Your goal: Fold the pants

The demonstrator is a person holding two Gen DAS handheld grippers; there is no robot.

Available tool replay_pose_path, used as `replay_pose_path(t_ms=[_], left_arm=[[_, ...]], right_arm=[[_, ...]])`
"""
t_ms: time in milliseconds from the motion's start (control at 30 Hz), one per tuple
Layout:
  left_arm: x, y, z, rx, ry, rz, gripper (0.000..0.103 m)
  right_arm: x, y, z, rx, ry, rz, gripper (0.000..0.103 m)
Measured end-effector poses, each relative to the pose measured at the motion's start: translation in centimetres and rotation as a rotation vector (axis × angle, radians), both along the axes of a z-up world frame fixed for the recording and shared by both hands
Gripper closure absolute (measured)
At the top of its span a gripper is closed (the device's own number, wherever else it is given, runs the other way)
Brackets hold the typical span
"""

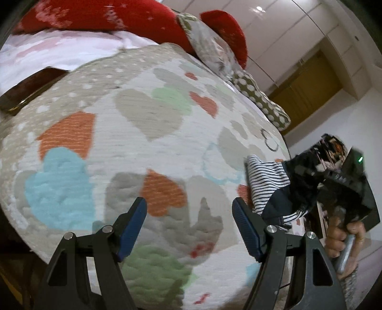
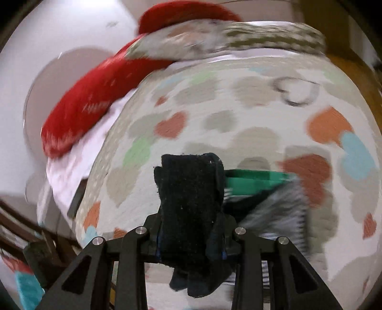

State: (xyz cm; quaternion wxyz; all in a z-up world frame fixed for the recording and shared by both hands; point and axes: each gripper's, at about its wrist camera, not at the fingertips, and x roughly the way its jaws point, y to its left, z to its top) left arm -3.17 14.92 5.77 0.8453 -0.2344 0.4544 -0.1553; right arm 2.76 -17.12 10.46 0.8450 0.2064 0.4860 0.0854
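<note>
Bedding fills most of both views: a white quilted bedspread printed with grey, orange, green and blue hearts (image 1: 133, 133) covers the bed, its edge curving down toward the floor on the right. At the head of the bed lie red plush pillows with pale star marks (image 1: 133, 21), and beside them a cushion in olive fabric with white dots (image 1: 260, 100). Past the bed's far corner stands a wooden door in yellow-brown (image 1: 308, 90) set in a white wall.

Over the bed's right edge, the right tongs (image 2: 191, 240) are pressed together on the dark navy fabric of the pants (image 2: 191, 195), which bulges up between the fingers and hangs down below them, blocking the view of the bedspread directly ahead. A striped white-and-navy part of the same garment (image 1: 267, 176), with a green band showing in the right wrist view, trails off to the side over the bedspread. The left wrist view shows the person's right hand (image 1: 343, 236) gripping the handle of that tool.

The left tongs (image 1: 189, 214) hover above the bedspread, spread wide and holding nothing, just beside the striped fabric.
</note>
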Motion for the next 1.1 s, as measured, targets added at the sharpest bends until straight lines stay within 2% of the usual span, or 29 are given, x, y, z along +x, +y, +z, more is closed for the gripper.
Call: replay_pose_path(t_ms=[67,100,133,200,233,267,333,400,433,500,533,600,633,667,733,800,867,933,1000,1100], left_arm=[[0.4,-1.4,0.4,0.012,-0.003,-0.028,0.030],[0.5,-2.1,0.6,0.020,-0.005,-0.039,0.030],[0.7,-3.3,0.9,0.033,-0.008,-0.063,0.030],[1.2,-5.4,1.3,0.047,-0.013,-0.108,0.030],[1.4,-6.4,1.5,0.050,-0.016,-0.130,0.030],[1.7,-7.8,1.8,0.049,-0.018,-0.156,0.030],[2.3,-10.5,2.2,0.041,-0.030,-0.208,0.030],[3.0,-13.4,2.3,0.045,-0.048,-0.259,0.030],[3.2,-14.5,2.3,0.052,-0.053,-0.278,0.030],[3.8,-17.4,1.4,0.097,-0.049,-0.332,0.030],[4.2,-18.2,0.8,0.121,-0.038,-0.340,0.030],[4.8,-19.6,-1.7,0.232,0.022,-0.332,0.030],[5.0,-19.7,-2.5,0.239,0.050,-0.330,0.030],[5.3,-19.4,-3.5,0.218,0.084,-0.327,0.028],[5.5,-18.5,-3.4,0.163,0.092,-0.330,0.028],[5.6,-17.0,-2.0,0.094,0.079,-0.327,0.028],[6.0,-15.9,-1.0,0.067,0.040,-0.304,0.027],[6.9,-15.1,-0.7,0.048,0.017,-0.298,0.021],[8.1,-14.7,-1.3,0.007,0.033,-0.304,0.014],[9.9,-16.4,-2.9,-0.031,0.095,-0.376,0.011]], right_arm=[[-0.9,-4.0,-1.4,0.047,0.012,-0.072,0.061],[-1.1,-5.2,-2.0,0.023,0.023,-0.101,0.056],[-1.4,-6.3,-2.6,-0.030,0.037,-0.138,0.046],[-3.0,-8.6,-2.7,-0.163,0.026,-0.254,0.044],[-3.6,-9.3,-2.3,-0.167,0.008,-0.277,0.044],[-4.5,-10.0,-1.8,-0.138,-0.027,-0.297,0.044],[-5.7,-10.5,-0.6,-0.053,-0.107,-0.304,0.057],[-5.9,-10.2,0.0,0.088,-0.167,-0.253,0.059],[-5.6,-9.9,-0.2,0.176,-0.172,-0.219,0.059],[-4.9,-9.1,-1.4,0.241,-0.140,-0.196,0.060],[-4.5,-8.8,-2.3,0.259,-0.119,-0.195,0.060],[-4.3,-8.9,-4.1,0.259,-0.087,-0.229,0.060],[-4.4,-9.1,-5.2,0.260,-0.072,-0.256,0.060],[-4.5,-9.3,-6.3,0.266,-0.064,-0.276,0.060],[-4.7,-9.6,-8.2,0.290,-0.048,-0.279,0.060],[-5.3,-10.2,-7.8,0.314,-0.078,-0.269,0.059],[-6.1,-10.8,-6.5,0.309,-0.131,-0.269,0.051],[-7.1,-11.3,-5.4,0.235,-0.183,-0.287,0.025],[-7.3,-11.9,-5.5,0.198,-0.190,-0.296,0.021],[-6.5,-12.5,-7.4,0.247,-0.145,-0.308,0.021]])
